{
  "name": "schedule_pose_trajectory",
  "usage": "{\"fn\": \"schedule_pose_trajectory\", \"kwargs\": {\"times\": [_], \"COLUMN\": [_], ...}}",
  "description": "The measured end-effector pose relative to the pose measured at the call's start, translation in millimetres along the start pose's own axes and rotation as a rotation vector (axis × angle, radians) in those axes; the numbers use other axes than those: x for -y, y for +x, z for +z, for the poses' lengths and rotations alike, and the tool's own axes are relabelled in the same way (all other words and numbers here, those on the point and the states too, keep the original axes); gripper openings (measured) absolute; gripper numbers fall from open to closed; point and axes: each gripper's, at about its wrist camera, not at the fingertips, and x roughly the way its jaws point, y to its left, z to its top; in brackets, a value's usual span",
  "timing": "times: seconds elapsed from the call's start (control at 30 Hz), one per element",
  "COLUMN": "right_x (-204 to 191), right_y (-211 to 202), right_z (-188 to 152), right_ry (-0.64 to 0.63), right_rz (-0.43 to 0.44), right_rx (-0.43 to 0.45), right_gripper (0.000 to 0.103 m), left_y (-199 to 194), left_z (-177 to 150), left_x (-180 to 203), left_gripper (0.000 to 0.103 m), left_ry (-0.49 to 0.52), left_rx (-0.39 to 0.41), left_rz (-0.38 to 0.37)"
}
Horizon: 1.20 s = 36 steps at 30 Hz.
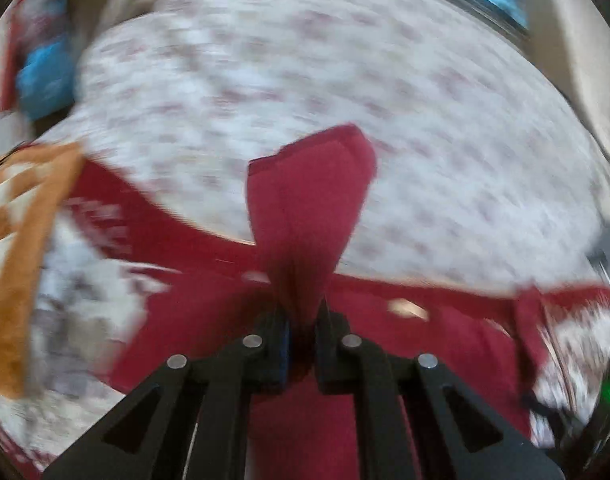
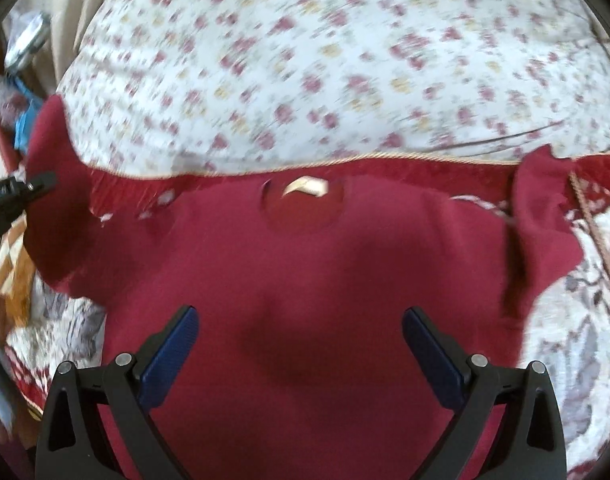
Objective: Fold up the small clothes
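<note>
A dark red T-shirt [image 2: 305, 280] lies spread flat on the bed, collar and white neck label [image 2: 307, 188] at the far side. My right gripper [image 2: 301, 344] is open above the shirt's middle, its blue pads wide apart, holding nothing. My left gripper [image 1: 301, 340] is shut on the shirt's left sleeve [image 1: 313, 200] and holds it lifted above the bed. In the right wrist view the left gripper [image 2: 25, 192] shows at the far left edge against that sleeve. The shirt's right sleeve [image 2: 541, 240] lies crumpled at the right.
A large floral white pillow [image 2: 325, 60] lies just beyond the shirt's collar. The bedspread [image 2: 577, 360] is patterned grey and red. An orange checked cloth [image 1: 21, 240] lies at the left. Blue clutter [image 1: 45, 76] sits beside the bed at the far left.
</note>
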Motion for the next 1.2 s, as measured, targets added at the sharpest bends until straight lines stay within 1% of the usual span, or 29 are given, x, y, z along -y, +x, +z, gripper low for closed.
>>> {"fn": "schedule_pose_trajectory", "kwargs": {"times": [0.1,0.17,0.23,0.27,0.3,0.33,0.37,0.4,0.43,0.47,0.5,0.53,0.57,0.67,0.73,0.8,0.83,0.93,0.97,1.0,1.03,1.07,1.1,1.13,1.2], "right_x": [25,45,62,72,79,85,91,94,96,96,94,92,87,73,58,42,33,22,20,19,18,13,10,9,9], "right_y": [-12,-14,-13,-13,-13,-12,-11,-10,-7,-4,-3,-1,3,12,20,33,41,68,80,91,90,83,78,70,46], "right_z": [5,9,8,8,7,8,6,7,7,8,7,6,7,12,15,19,21,25,24,21,21,24,28,32,46], "right_ry": [0.025,0.06,0.094,0.12,0.142,0.16,0.18,0.191,0.201,0.207,0.208,0.204,0.185,0.122,0.068,-0.014,-0.061,-0.123,-0.129,-0.139,-0.153,-0.191,-0.212,-0.221,-0.246], "right_rz": [-0.041,-0.067,-0.083,-0.091,-0.09,-0.084,-0.073,-0.064,-0.054,-0.047,-0.035,-0.021,0.0,0.029,0.039,0.036,0.029,0.016,0.009,0.022,0.023,0.021,0.026,0.023,-0.014], "right_rx": [0.024,0.017,0.008,0.005,0.002,0.0,-0.002,-0.004,-0.01,-0.018,-0.023,-0.028,-0.039,-0.061,-0.059,-0.068,-0.087,-0.14,-0.168,-0.189,-0.164,-0.131,-0.125,-0.105,-0.011], "right_gripper": [0.103,0.103,0.103,0.103,0.103,0.103,0.103,0.103,0.103,0.103,0.103,0.103,0.103,0.103,0.103,0.102,0.1,0.099,0.096,0.077,0.066,0.044,0.014,0.014,0.014], "left_y": [22,40,58,66,67,65,58,52,42,26,19,9,-4,-16,-11,6,14,29,36,39,41,40,38,39,38], "left_z": [-27,-48,-68,-78,-84,-86,-87,-85,-83,-77,-75,-72,-71,-78,-84,-92,-95,-103,-105,-105,-104,-104,-104,-102,-100], "left_x": [62,85,104,109,109,107,104,99,93,78,70,55,35,-13,-38,-57,-63,-71,-73,-75,-75,-77,-77,-76,-73], "left_gripper": [0.01,0.011,0.027,0.047,0.056,0.057,0.061,0.073,0.08,0.088,0.089,0.089,0.089,0.089,0.089,0.089,0.089,0.089,0.089,0.089,0.089,0.089,0.089,0.089,0.089], "left_ry": [0.101,0.123,0.152,0.161,0.16,0.157,0.161,0.163,0.161,0.153,0.15,0.146,0.136,0.09,0.064,0.058,0.067,0.107,0.112,0.105,0.092,0.079,0.078,0.082,0.092], "left_rx": [-0.071,-0.116,-0.183,-0.228,-0.245,-0.253,-0.252,-0.247,-0.234,-0.208,-0.187,-0.163,-0.131,-0.075,-0.085,-0.142,-0.163,-0.192,-0.207,-0.215,-0.217,-0.215,-0.213,-0.212,-0.206], "left_rz": [-0.059,-0.085,-0.113,-0.132,-0.145,-0.156,-0.154,-0.147,-0.137,-0.12,-0.098,-0.059,0.007,0.137,0.206,0.258,0.278,0.363,0.381,0.382,0.378,0.373,0.373,0.374,0.375]}}
